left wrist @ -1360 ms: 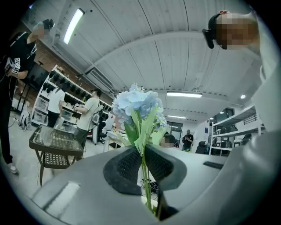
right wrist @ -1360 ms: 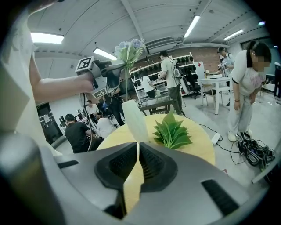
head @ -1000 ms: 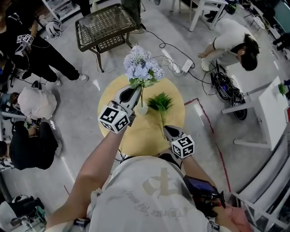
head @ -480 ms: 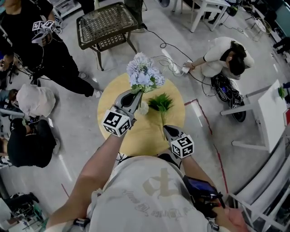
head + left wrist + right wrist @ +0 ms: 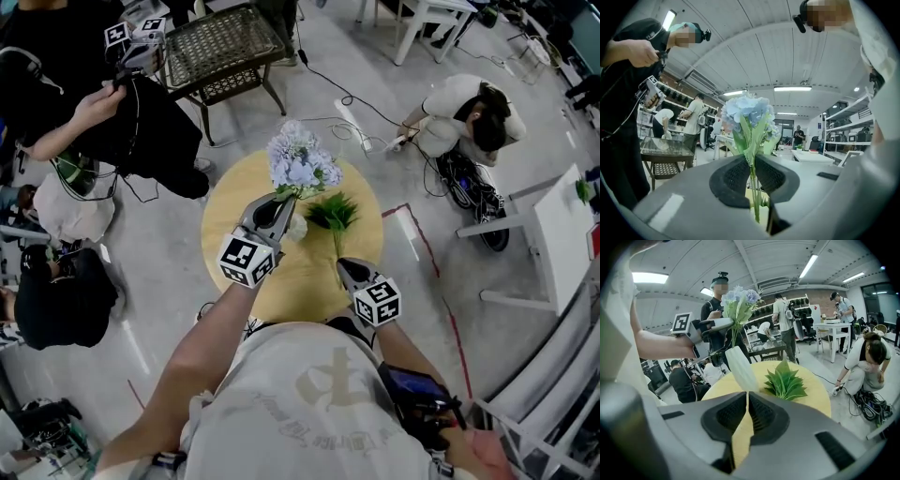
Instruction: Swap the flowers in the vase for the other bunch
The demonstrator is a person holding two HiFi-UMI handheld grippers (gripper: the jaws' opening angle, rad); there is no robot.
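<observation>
My left gripper (image 5: 281, 199) is shut on the green stem of a pale blue flower bunch (image 5: 302, 161), which it holds upright above the white ribbed vase (image 5: 296, 228) on the round yellow table (image 5: 234, 211). In the left gripper view the stem (image 5: 752, 187) runs down between the closed pads. From the right gripper view the blue bunch (image 5: 738, 298) stands over the vase (image 5: 740, 369), its stem reaching the mouth. A green leafy bunch (image 5: 333, 212) lies on the table to the vase's right. My right gripper (image 5: 349, 274) is shut near its stem end, with nothing seen between the pads.
A dark wicker side table (image 5: 220, 52) stands beyond the yellow table. Several people stand or crouch around, one at upper left (image 5: 103, 103) and one at upper right (image 5: 473, 103) beside floor cables. A white table (image 5: 562, 234) is at the right.
My left gripper has come down a little with the blue flowers, closer to the vase. The right gripper has stayed put. The person at upper left has stepped nearer.
</observation>
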